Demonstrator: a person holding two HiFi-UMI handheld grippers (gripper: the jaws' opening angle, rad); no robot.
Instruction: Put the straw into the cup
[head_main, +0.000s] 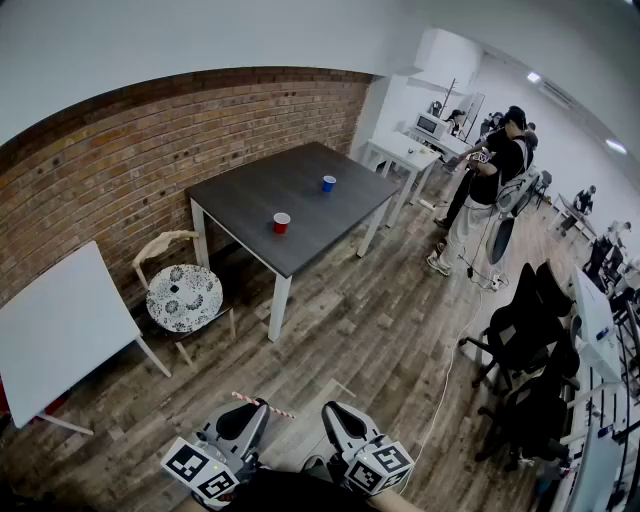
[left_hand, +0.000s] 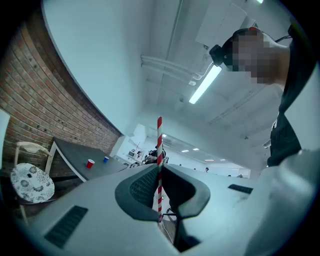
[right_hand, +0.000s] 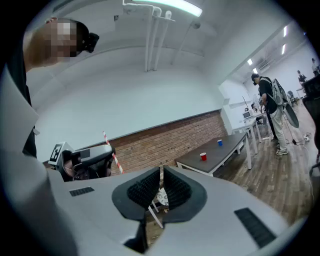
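A red-and-white striped straw (left_hand: 159, 145) stands upright between the jaws of my left gripper (left_hand: 160, 169), which is shut on it. In the head view the straw (head_main: 262, 404) lies across the tip of the left gripper (head_main: 256, 410), low over the wooden floor. My right gripper (head_main: 336, 411) is beside it, shut with nothing between its pads (right_hand: 150, 187). A red cup (head_main: 282, 222) and a blue cup (head_main: 328, 183) stand on the dark table (head_main: 250, 200) far ahead. The right gripper view shows the left gripper (right_hand: 87, 160) with the straw (right_hand: 111, 152), and the red cup (right_hand: 203, 156).
A wooden chair with a patterned cushion (head_main: 184, 297) stands between me and the table, by the brick wall (head_main: 120, 170). A white board (head_main: 55, 330) leans at the left. A person (head_main: 490, 190) stands at the white desks beyond. Black office chairs (head_main: 525, 340) are at the right.
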